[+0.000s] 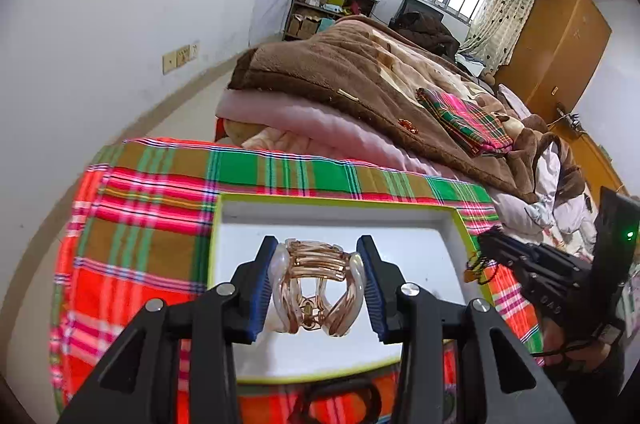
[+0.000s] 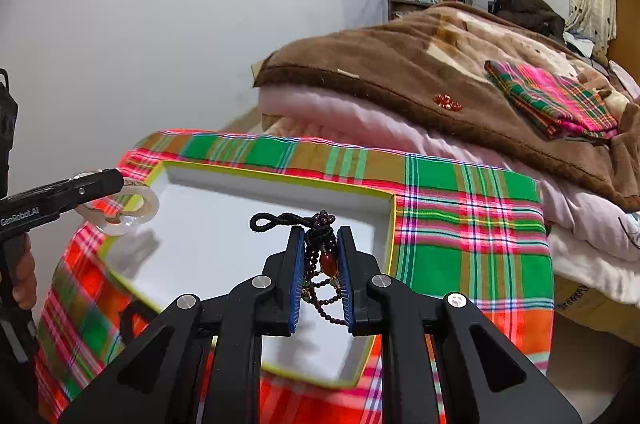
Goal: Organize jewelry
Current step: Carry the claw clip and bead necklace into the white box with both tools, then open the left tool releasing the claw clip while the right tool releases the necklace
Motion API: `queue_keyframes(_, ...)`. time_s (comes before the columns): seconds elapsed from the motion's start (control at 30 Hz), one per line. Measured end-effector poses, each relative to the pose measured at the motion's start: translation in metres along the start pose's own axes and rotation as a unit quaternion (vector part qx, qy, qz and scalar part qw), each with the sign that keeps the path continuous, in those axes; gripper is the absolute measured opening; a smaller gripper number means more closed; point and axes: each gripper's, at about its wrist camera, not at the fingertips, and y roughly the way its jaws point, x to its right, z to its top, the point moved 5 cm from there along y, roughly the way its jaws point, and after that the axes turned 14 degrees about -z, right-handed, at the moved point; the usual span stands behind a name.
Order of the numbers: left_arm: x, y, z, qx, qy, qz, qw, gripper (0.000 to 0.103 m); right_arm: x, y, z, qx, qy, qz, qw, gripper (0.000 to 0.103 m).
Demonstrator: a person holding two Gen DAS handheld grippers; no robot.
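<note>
Left wrist: translucent rose-gold hair claw [image 1: 316, 288].

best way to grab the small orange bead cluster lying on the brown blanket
Pinch the orange bead cluster across its narrow width, coming from above. It lies flat and loose on the soft brown blanket, so a side approach would push it into the pile.

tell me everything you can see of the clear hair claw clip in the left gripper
The hair claw clip is translucent, rose-tinted plastic with curved ribbed bands, pale rounded outer loops and a small metal hinge low in the middle. The left hand-held gripper is shut on it, blue pads pressing both sides. It hangs in the air above the white tray with the yellow-green rim, touching nothing else.
</note>
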Motion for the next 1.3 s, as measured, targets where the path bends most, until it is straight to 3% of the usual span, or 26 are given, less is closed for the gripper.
queue_keyframes(0.23,-0.006,0.026,0.004,-0.012,-0.005,-0.016,0.9998,0.042,-0.004,0.031,0.009,-0.016,-0.014,-0.021,1.0,0.017)
queue_keyframes(0.57,-0.018,0.046,0.001,-0.018,-0.01,-0.009,0.9997,0.042,-0.014,0.055,0.013,-0.02,-0.045,-0.051,0.997,0.017)
queue_keyframes(1.3,-0.038,0.057,-0.013,-0.044,0.0,0.052,0.9977,0.044,-0.027,0.077,0.01,-0.035,-0.078,-0.074,0.994,0.019)
